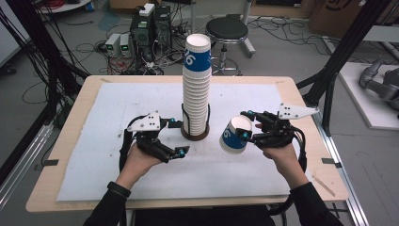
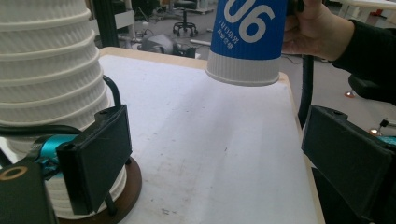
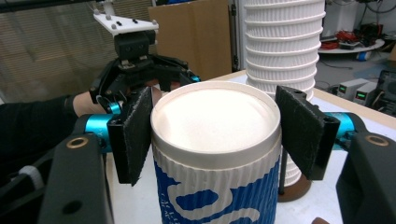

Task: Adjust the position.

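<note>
- Right tongs [image 1: 248, 132] are pinching a cup [image 1: 234, 135], tilted, lifted right of the stack [image 1: 196, 89].
- Left tongs [image 1: 177, 138] are hanging spread, empty, beside the stack's base; right hand is nearer the cup.

Black stool [image 1: 227, 29], computer towers [image 1: 150, 26], cables on floor [image 1: 89, 47].
</note>
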The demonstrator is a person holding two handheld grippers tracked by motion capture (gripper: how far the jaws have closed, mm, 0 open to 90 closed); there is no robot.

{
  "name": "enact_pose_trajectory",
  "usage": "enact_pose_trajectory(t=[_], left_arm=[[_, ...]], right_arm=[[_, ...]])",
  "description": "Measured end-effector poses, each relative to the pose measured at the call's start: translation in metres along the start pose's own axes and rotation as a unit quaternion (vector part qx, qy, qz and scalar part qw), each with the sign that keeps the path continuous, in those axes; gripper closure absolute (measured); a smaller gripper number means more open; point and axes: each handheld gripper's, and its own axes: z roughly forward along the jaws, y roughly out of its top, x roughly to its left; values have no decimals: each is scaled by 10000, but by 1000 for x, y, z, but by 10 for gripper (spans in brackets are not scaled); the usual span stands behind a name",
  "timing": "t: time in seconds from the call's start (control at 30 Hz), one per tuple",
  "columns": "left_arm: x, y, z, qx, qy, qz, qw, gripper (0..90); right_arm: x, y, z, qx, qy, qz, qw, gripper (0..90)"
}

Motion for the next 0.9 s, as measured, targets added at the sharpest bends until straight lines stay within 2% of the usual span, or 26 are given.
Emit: enact_pose_trajectory(t=[0.27,0.5,0.9], left_arm=[[-7,-1,14,57,-220,2,9997,84],[-12,0,26,117,-320,37,9994,84],[-21,-4,51,164,-519,75,9985,84]], right_arm=[[2,-1,6,66,136,1,9999,315],[6,-1,10,60,223,-14,9997,315],[13,-4,24,217,419,-47,9989,316]])
